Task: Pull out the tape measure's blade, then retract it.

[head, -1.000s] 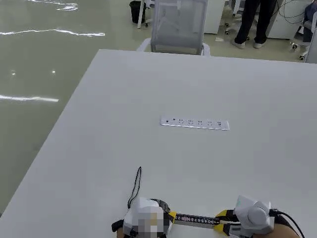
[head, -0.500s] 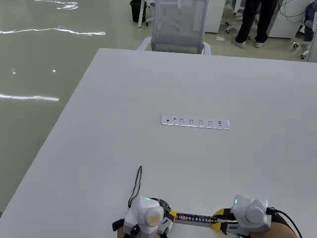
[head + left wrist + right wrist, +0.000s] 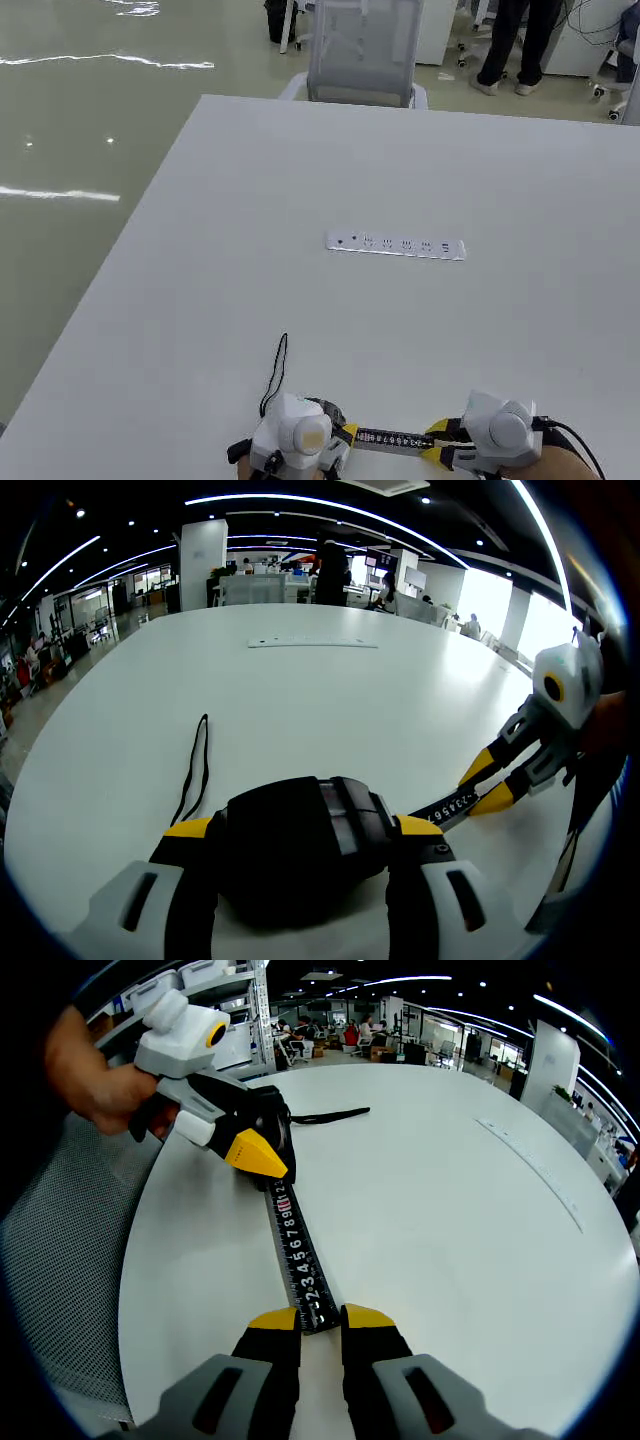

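White desk (image 3: 400,180) runs wide under both tools in an open office. The left tool (image 3: 302,828) is clenched around the black rounded tape measure case (image 3: 290,865), with a yellow tip pressed to either flank. The right tool (image 3: 320,1318) is nearly closed, pinching the free end of the black blade with white numerals (image 3: 298,1250), which spans flat between the two tools. With only a short run out, the pull should go straight away from the case mouth, level and untwisted. On the return, guide the end home rather than let it snap.
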### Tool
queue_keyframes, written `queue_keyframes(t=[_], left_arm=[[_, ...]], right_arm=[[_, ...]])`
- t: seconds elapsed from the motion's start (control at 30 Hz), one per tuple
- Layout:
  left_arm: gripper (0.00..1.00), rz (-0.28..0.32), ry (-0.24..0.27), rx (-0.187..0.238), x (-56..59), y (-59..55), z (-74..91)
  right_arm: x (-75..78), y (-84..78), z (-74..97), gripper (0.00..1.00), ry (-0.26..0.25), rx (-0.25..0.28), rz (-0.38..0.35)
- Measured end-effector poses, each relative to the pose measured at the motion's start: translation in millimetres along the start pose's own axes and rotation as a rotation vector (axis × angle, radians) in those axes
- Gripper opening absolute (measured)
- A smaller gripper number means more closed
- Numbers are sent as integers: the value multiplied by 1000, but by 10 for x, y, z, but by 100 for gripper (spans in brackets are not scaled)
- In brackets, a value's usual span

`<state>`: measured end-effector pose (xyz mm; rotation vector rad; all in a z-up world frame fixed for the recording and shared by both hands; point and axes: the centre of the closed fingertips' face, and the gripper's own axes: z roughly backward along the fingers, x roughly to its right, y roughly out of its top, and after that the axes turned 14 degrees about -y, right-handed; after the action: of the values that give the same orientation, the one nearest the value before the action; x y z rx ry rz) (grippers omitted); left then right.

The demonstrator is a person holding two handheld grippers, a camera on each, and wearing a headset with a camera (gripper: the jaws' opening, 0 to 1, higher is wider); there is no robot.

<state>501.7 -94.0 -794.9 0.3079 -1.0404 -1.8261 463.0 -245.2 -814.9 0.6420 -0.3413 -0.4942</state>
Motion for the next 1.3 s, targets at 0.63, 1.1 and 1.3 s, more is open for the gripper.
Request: queue_keyframes(t=[0.63, 1.1, 1.3], left_arm=[[66, 3, -2, 4, -4, -6, -9], [66, -1, -2, 11, -5, -1, -2], [66, -4, -3, 11, 1, 1, -3]], right_arm=[[-51, 80, -53, 14, 12, 8, 3], [-88, 129, -95, 14, 19, 14, 8], [-103, 155, -105, 14, 21, 16, 11]])
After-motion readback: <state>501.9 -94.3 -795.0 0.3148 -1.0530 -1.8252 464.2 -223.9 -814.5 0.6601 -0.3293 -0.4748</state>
